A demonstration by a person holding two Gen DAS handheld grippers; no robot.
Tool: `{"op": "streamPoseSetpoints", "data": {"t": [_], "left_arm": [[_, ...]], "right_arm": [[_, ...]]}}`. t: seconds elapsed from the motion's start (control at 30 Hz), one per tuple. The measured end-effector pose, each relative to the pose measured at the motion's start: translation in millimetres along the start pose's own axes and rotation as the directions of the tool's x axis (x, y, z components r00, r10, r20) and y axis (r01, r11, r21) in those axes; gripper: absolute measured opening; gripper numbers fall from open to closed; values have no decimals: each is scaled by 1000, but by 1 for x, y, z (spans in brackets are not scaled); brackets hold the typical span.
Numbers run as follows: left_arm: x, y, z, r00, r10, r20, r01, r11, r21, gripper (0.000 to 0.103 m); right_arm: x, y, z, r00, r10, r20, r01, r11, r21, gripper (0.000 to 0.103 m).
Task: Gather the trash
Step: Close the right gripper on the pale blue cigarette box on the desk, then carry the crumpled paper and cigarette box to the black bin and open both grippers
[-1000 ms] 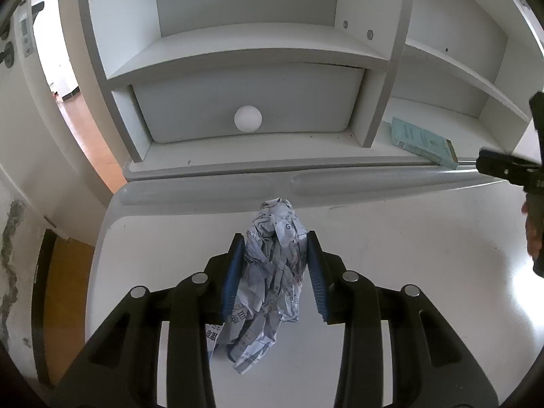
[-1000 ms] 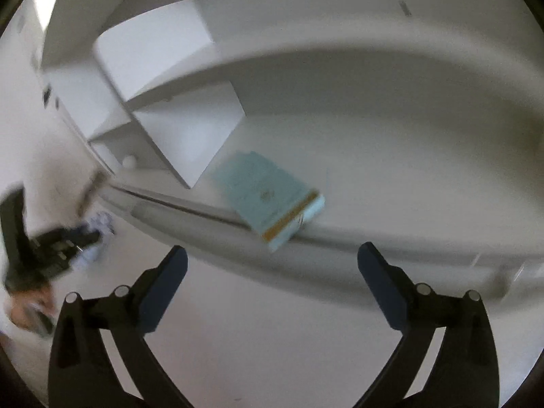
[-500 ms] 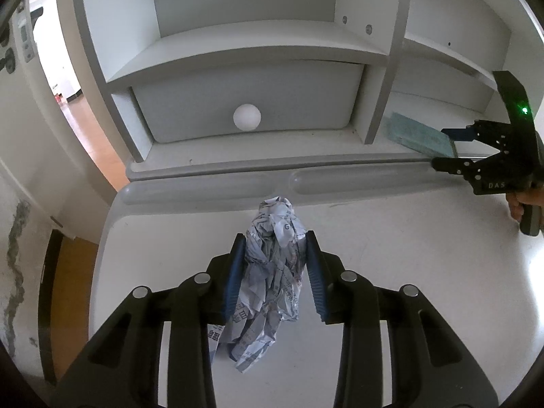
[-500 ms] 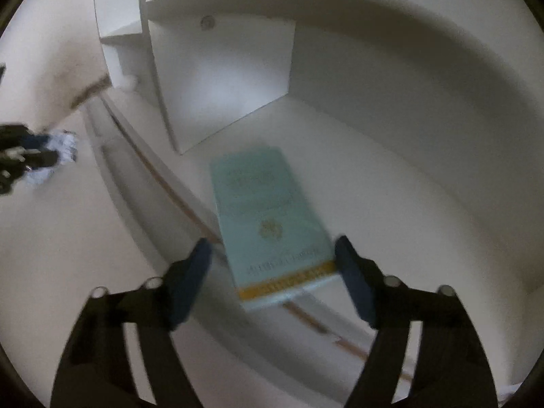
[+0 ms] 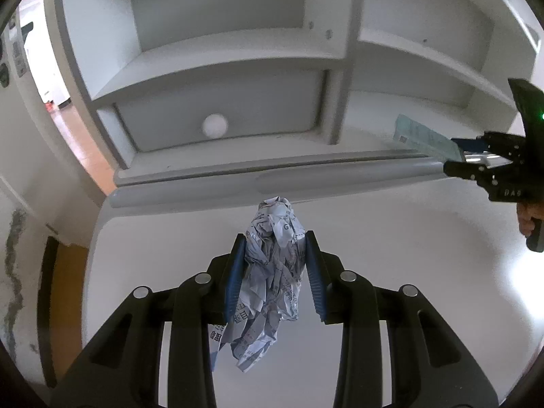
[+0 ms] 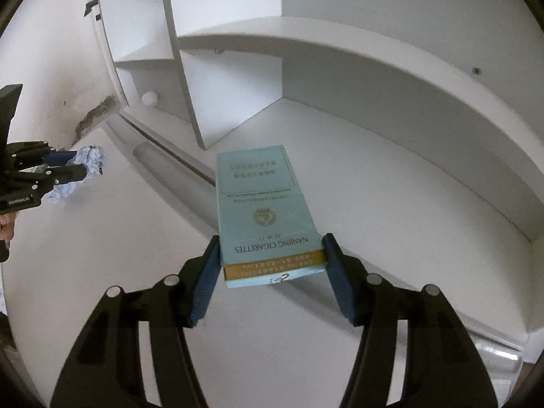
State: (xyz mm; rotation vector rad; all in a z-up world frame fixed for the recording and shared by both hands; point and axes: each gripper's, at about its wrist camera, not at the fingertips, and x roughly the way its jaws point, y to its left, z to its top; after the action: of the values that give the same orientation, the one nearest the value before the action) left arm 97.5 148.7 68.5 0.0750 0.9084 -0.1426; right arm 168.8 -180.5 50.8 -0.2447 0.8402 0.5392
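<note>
White shelving (image 6: 408, 156) holds a pale teal cigarette box (image 6: 263, 210) between the right gripper (image 6: 270, 261) fingers, contact unclear; left gripper (image 5: 274, 265) clamps crumpled printed paper (image 5: 272, 272).

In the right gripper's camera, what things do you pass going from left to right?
Left gripper → crumpled paper → white ball → cigarette box, which sits between the right gripper's jaws.
</note>
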Motion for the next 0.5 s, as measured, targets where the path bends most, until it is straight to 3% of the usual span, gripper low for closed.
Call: {"op": "streamPoseSetpoints", "data": {"t": [0.27,0.5], "left_arm": [[-20,-31,-5,997,-79,26,79,997,18,34],[-37,-101,2,988,-147,53,139,981,132,34]], "right_arm": [[-53,-12,-45,999,-30,27,28,996,80,58],[-122,-32,-117,993,-97,66,84,980,183,58]]}}
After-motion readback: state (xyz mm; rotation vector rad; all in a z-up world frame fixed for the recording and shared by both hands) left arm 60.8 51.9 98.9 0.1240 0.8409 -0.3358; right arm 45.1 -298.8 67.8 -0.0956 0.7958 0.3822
